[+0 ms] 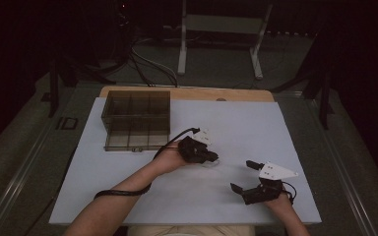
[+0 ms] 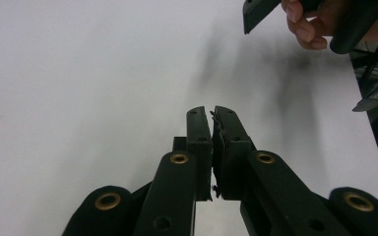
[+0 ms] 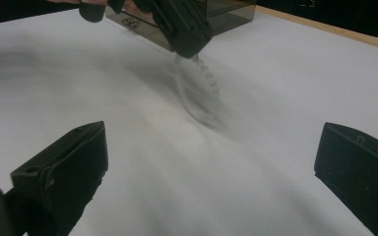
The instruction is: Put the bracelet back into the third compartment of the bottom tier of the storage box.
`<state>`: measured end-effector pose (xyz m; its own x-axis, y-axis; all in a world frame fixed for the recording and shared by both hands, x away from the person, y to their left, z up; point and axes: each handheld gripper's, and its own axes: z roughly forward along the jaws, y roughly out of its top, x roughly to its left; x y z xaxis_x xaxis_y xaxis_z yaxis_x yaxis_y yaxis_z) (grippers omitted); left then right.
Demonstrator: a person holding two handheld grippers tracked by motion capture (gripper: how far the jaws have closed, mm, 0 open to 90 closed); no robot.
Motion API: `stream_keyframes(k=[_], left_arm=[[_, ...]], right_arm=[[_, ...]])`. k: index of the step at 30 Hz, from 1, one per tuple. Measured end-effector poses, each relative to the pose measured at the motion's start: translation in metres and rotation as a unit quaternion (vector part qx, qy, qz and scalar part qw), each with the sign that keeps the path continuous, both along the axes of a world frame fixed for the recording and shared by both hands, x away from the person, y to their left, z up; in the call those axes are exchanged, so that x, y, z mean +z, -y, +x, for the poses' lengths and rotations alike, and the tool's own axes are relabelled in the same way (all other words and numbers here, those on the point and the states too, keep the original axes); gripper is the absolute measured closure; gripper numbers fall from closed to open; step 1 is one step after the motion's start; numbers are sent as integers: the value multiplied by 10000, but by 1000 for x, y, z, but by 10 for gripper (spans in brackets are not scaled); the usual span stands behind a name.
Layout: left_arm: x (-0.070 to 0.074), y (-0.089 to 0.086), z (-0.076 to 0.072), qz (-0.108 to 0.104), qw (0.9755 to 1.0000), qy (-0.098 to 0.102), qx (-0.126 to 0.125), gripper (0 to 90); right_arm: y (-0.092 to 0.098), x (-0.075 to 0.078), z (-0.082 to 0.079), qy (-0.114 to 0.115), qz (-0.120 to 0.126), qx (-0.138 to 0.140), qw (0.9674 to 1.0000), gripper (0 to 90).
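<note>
Black jaws of the left gripper sit right up against the lens in its own view, closed nearly together with something thin and see-through pinched between the pads, just a ragged edge peeking out at the seam. From that angle you honestly can't tell what it is. Right gripper view sorts it out: the left gripper hangs over the white table sheet with a clear plastic bag dangling from its tip, blurry, with a row of little ridges along one edge, and the bottom of it reaches down to about the sheet. In the high view the bag is just a faint glassy smudge next to the left gripper, roughly mid-table. Right gripper has its jaws spread wide apart with nothing between them, only bare sheet; from above it sits near the front right of the table, well apart from the bag. Only container around is a smoky transparent organiser box at the back left of the sheet, split into compartments, and I can't tell whether anything is inside them.
</note>
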<state>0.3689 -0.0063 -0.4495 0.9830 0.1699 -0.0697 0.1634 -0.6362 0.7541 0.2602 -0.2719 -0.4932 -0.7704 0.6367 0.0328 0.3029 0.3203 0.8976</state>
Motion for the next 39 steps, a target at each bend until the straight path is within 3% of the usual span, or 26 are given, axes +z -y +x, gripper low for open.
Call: stream_keyframes(k=[23,39], left_arm=[[27,-23,6,-85,9996,144,222,885],[43,-43,11,-19,9989,230,418,885]], right_arm=[[0,1,-1,7,6,-12,10000,0],[0,0,0,-1,15,-9,10000,0]])
